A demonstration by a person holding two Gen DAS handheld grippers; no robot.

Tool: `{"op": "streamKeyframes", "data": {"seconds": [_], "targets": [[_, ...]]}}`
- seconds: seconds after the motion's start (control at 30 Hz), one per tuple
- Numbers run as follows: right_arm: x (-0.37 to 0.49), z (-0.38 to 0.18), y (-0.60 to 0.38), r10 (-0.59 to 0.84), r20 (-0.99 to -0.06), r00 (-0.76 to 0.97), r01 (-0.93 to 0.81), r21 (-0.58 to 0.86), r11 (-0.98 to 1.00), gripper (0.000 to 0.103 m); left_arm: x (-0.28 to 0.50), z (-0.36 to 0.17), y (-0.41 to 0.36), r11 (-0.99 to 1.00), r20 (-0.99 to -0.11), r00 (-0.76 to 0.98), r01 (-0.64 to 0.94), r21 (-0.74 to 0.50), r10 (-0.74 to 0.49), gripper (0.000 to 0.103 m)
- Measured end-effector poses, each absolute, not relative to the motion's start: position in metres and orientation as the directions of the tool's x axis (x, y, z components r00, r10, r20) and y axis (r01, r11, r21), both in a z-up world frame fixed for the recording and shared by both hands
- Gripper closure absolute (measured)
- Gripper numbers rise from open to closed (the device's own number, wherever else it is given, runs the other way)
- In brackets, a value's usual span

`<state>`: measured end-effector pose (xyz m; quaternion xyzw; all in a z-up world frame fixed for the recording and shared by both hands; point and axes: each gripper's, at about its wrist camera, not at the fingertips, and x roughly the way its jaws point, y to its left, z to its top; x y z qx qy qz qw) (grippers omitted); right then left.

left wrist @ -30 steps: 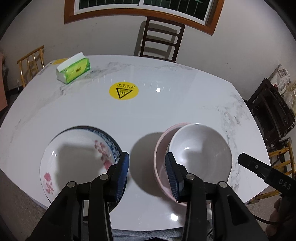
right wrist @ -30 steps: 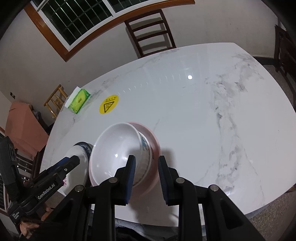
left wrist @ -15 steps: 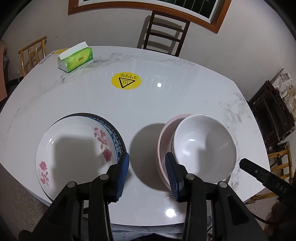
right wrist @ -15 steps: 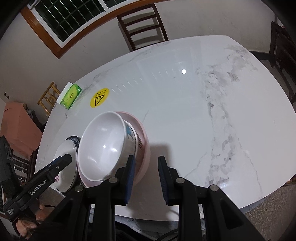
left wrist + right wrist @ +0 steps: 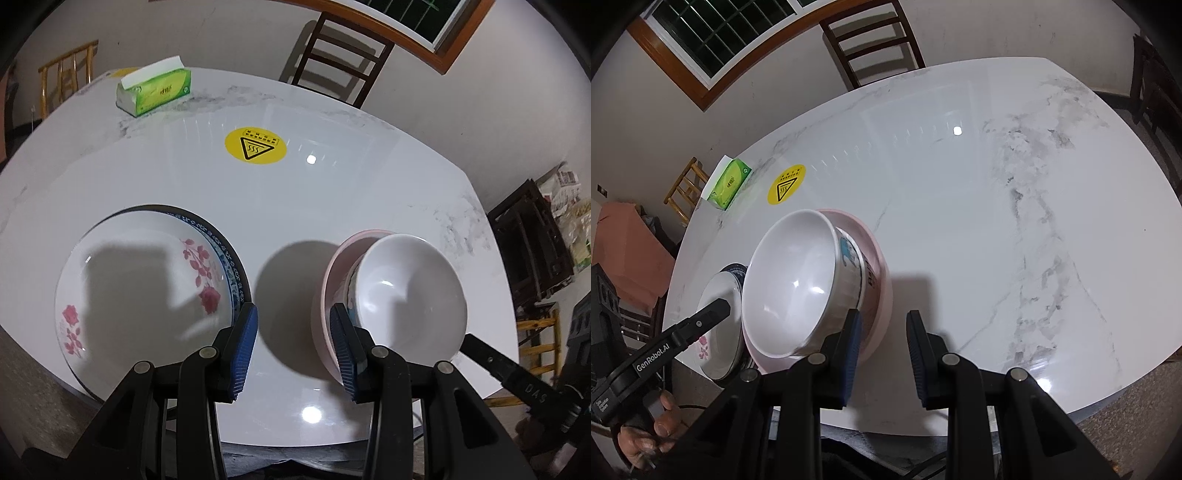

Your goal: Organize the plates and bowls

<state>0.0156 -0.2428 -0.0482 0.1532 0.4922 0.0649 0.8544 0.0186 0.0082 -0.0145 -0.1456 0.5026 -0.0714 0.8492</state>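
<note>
A white bowl sits nested in a pink bowl near the table's front edge; both show in the right wrist view, white bowl inside pink bowl. A white plate with red flowers lies on a blue-rimmed plate to their left, and shows in the right wrist view. My left gripper is open and empty, above the gap between plates and bowls. My right gripper is open and empty, just right of the pink bowl.
A white marble table carries a green tissue box and a yellow warning sticker at the back. A dark wooden chair stands behind the table, a bamboo chair at far left.
Both grippers have pulled back and lower toward the front edge of the table, so plates and bowls look larger. Both stay open and empty. The dishes have not moved.
</note>
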Motion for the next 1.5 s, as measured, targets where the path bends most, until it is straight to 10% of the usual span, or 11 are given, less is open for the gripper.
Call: {"op": "streamKeyframes", "data": {"seconds": [1.5], "targets": [[0.048,-0.074,-0.23,0.201,-0.883,0.423,0.079,0.257,0.963,0.077,0.052,-0.053,-0.003,0.924,-0.879,0.347,-0.08,-0.374,-0.326,0.075]]}}
